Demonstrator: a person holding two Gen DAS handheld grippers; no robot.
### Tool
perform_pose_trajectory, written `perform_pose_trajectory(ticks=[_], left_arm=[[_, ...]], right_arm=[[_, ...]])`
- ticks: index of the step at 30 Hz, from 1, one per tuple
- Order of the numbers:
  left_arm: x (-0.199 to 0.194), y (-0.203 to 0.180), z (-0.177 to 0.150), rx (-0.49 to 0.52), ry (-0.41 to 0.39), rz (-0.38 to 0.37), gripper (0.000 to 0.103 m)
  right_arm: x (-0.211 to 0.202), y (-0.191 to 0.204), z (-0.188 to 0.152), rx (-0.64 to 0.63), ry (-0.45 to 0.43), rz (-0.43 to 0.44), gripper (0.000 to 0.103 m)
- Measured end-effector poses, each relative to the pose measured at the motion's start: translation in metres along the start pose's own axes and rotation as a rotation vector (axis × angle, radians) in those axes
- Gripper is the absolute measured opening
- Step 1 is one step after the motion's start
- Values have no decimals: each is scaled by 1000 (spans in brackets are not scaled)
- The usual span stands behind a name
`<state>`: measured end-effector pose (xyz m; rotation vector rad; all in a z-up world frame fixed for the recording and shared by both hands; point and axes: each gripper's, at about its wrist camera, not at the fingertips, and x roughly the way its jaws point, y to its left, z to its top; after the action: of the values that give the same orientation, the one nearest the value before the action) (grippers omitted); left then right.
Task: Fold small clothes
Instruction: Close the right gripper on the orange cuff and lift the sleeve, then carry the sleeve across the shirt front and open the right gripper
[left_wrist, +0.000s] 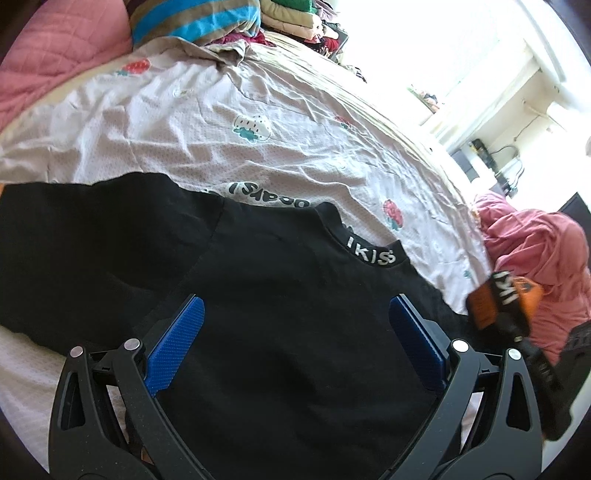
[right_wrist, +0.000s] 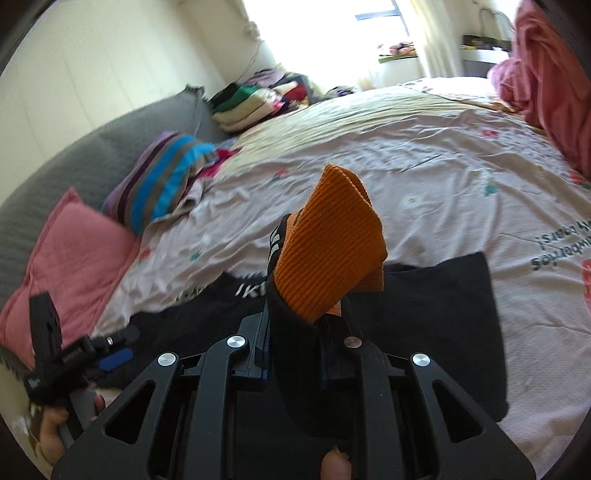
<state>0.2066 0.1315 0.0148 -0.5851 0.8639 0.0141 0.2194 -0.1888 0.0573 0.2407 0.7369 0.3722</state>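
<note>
The left gripper is hovering with its blue-padded fingers spread wide apart, pointing toward twelve o'clock. The right gripper is clamping its jaws tight on cloth, while the left hand is gripping its handle at eight o'clock.

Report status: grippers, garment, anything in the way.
Left gripper open, over the black shirt. Right gripper shut on orange cuff. Shirt flat on bedsheet. Nothing on the shirt.
</note>
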Motion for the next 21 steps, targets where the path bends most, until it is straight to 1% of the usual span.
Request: perform_pose_trajectory(ticks=[2, 5, 6, 10, 11, 12, 14, 15, 16, 18, 20, 21], left_arm=[[0, 3, 0, -18, 9, -27, 94], [2, 8, -1, -65, 28, -99, 94], [3, 9, -2, -77, 32, -113, 94], [8, 12, -4, -105, 51, -149, 94], [10, 13, -5, -116, 59, -164, 94], [12, 15, -6, -126, 65, -178, 94], [18, 14, -9, -135, 75, -185, 94], [20, 14, -10, -135, 78, -188, 94], [23, 13, -11, -135, 86, -195, 94], [26, 12, -13, -134, 95, -211, 94], [28, 10, -15, -135, 105, -228, 94], [30, 9, -16, -138, 112, -239, 94]], right_arm=[[8, 7, -5, -28, 15, -4, 17], [23, 18, -14, -70, 55, -16, 17], [28, 21, -17, -82, 69, -15, 18], [48, 39, -32, -167, 111, -45, 22], [53, 44, -37, -185, 126, -45, 23], [57, 46, -40, -194, 140, -40, 26], [65, 52, -48, -210, 169, -30, 28], [68, 55, -52, -216, 183, -23, 34], [69, 57, -54, -221, 191, -19, 44], [67, 61, -58, -223, 193, -1, 49], [60, 61, -58, -213, 195, 38, 54], [55, 61, -59, -207, 198, 56, 60]])
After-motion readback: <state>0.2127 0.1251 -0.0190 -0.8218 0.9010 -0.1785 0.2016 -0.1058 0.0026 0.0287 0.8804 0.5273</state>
